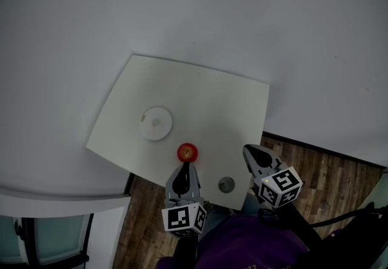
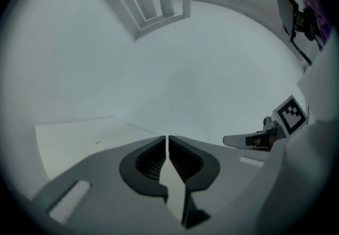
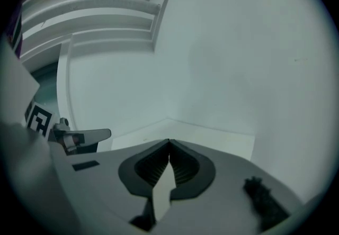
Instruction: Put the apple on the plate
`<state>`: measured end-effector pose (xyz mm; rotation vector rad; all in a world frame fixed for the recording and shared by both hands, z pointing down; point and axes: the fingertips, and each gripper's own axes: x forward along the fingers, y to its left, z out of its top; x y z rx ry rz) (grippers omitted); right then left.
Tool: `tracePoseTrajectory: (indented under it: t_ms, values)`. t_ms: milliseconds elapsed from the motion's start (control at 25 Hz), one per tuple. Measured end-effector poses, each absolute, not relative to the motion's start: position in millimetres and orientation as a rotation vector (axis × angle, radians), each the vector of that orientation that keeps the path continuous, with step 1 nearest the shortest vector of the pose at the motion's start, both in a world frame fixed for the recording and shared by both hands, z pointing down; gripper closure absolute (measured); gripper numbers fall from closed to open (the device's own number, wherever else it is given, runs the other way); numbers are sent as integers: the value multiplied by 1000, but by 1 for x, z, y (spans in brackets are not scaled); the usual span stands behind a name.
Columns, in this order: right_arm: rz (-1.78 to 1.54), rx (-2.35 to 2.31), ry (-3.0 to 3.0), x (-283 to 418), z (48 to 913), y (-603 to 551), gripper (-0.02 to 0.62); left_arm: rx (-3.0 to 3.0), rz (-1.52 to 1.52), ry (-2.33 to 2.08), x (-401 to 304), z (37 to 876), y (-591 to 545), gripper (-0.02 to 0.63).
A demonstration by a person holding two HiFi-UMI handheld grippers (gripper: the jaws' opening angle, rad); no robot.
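In the head view a red apple [image 1: 187, 152] sits on the white table [image 1: 206, 98] near its front edge. A round white plate [image 1: 155, 123] lies to the apple's left and a little further back. My left gripper [image 1: 186, 166] is shut and empty, its tips just short of the apple on the near side. The left gripper view shows the closed jaws [image 2: 167, 138] over the table, with no apple in sight. My right gripper [image 1: 248, 149] hovers at the table's front right, also shut and empty [image 3: 169, 142].
A small grey round object [image 1: 226, 185] rests on the table's near edge between the two grippers. Wooden floor [image 1: 321, 171] lies beside the table on the right. White walls surround the table. Each gripper view catches the other gripper [image 2: 249, 140] [image 3: 79, 137] at its side.
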<state>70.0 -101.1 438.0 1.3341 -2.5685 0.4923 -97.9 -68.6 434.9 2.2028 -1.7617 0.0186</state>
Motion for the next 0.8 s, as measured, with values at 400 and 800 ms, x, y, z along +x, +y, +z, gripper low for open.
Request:
tracePoseTrajectory:
  t_ms: [400, 800]
  values:
    - [484, 1312, -2582, 89, 431, -126, 584, 2160, 121, -1839, -91, 461, -90, 437]
    - [498, 1252, -2598, 81, 438, -138, 584, 2101, 267, -1822, -96, 501, -113, 299]
